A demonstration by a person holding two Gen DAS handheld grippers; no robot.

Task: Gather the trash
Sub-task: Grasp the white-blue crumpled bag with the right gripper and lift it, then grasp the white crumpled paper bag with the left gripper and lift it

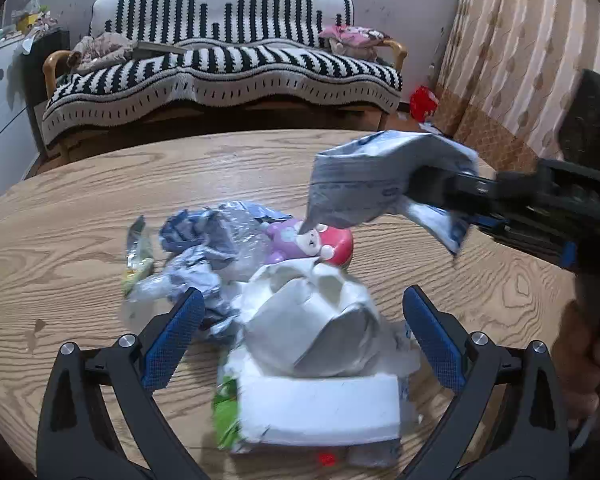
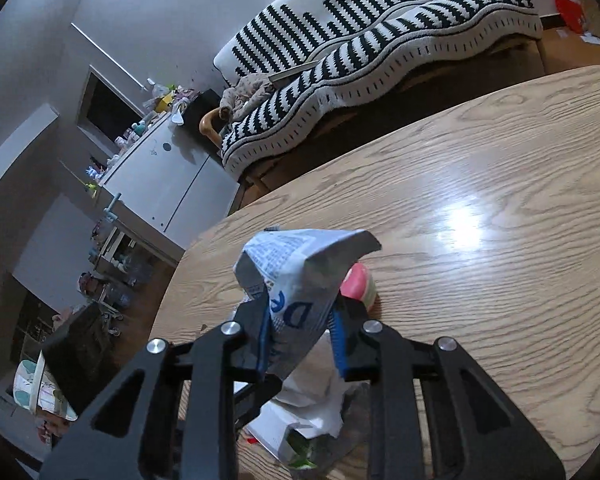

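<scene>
The right tongs (image 2: 300,332) stand clamped on a crumpled silver-grey printed wrapper (image 2: 296,276), holding it clear above the oval wooden surface (image 2: 500,264). Seen from the left wrist camera, that wrapper (image 1: 364,184) hangs over a pile of litter at the middle of the surface (image 1: 80,240). The left tongs (image 1: 304,340) stand wide apart just above the pile, their blue pads either side of crumpled white paper (image 1: 316,332) without touching it. Beneath the paper lies a flat white packet (image 1: 320,408) with a green wrapper (image 1: 226,408) at its edge. Further back sit blue-and-clear plastic scraps (image 1: 212,240) and a small purple-and-red toy figure (image 1: 312,244). A striped sofa (image 1: 228,56) stands behind.
</scene>
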